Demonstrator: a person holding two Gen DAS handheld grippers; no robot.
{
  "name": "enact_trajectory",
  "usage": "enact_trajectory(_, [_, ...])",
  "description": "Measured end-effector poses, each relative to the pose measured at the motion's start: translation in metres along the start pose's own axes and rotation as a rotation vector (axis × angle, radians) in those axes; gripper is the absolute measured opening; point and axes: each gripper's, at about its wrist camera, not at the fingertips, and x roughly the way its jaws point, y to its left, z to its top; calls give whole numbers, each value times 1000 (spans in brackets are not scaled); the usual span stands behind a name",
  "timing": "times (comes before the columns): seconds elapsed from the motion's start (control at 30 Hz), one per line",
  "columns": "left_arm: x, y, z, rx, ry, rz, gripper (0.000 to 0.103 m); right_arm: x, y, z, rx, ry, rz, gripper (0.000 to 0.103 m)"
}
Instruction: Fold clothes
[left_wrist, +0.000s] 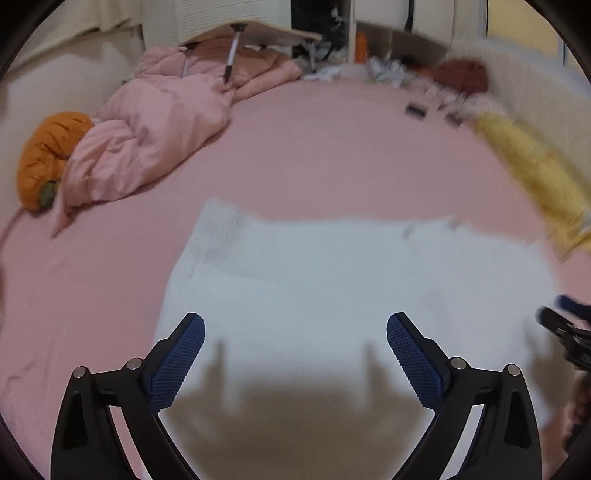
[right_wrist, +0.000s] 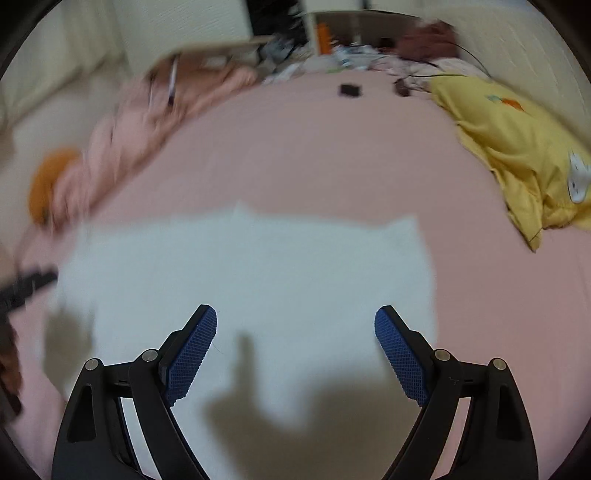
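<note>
A white garment (left_wrist: 314, 280) lies spread flat on the pink bed sheet (left_wrist: 314, 155). My left gripper (left_wrist: 295, 325) hovers over its near part, jaws wide apart, nothing between the blue pads. The same white garment (right_wrist: 240, 266) fills the middle of the right wrist view. My right gripper (right_wrist: 295, 319) hangs above it, open and empty. The right gripper's dark tip shows at the right edge of the left wrist view, and the left gripper's at the left edge of the right wrist view. Both views are motion-blurred.
A crumpled pink quilt (left_wrist: 155, 125) and an orange cushion (left_wrist: 48, 155) lie at the far left. A yellow garment (right_wrist: 517, 147) lies at the right. A small folding table (left_wrist: 251, 33) stands over the quilt. Small dark items (right_wrist: 351, 90) and clutter sit near the far edge.
</note>
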Motion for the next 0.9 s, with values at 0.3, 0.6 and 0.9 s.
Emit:
enact_trajectory(0.3, [-1, 47, -35, -57, -42, 187, 100, -35, -15, -30, 77, -166, -183, 82])
enact_trajectory(0.6, [8, 48, -86, 42, -22, 73, 103, -37, 2, -79, -4, -112, -55, 81])
enact_trajectory(0.9, [-29, 18, -115, 125, -8, 42, 103, -67, 22, -103, -95, -64, -107, 81])
